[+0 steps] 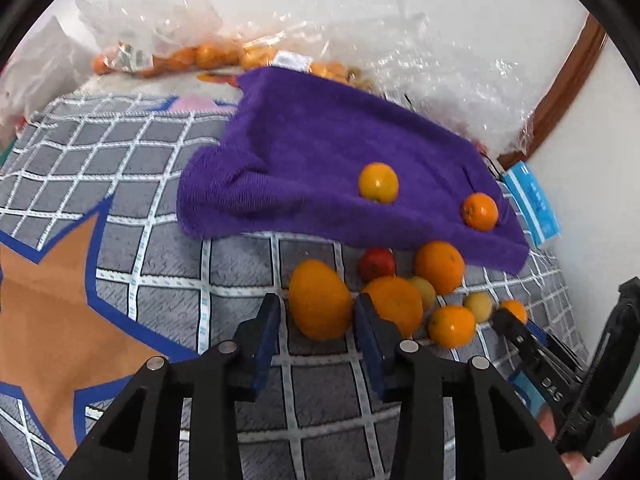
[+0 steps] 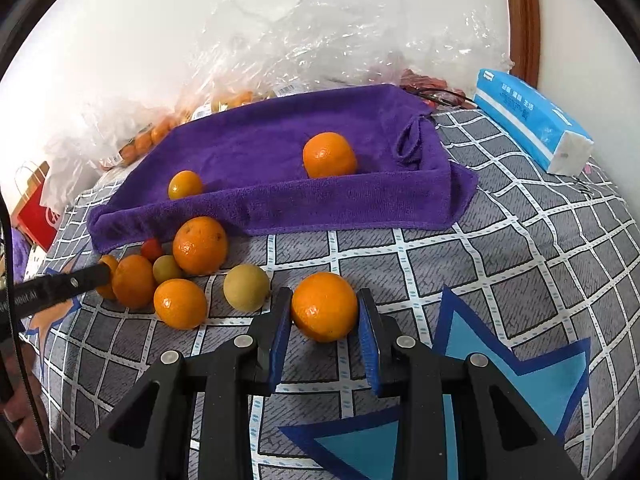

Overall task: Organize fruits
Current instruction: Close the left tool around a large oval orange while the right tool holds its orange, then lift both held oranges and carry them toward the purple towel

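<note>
Just in front of the purple towel [image 2: 280, 168], the right gripper [image 2: 325, 316] brackets an orange [image 2: 324, 306], jaws apart though seemingly touching its sides, while the left gripper [image 1: 316, 314] hangs open beside the fruit pile; firm, round and roll-prone, the orange wants gripping across its widest middle.

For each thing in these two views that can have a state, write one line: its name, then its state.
left gripper: open, jaws either side of a large orange on the rug.
right gripper: jaws either side of an orange; contact unclear.
purple towel: spread out, front edge folded up, two oranges on it.
loose fruit pile: on the rug, off the towel.
tissue pack: lying flat, sealed.
plastic bags: crumpled behind the towel.
</note>
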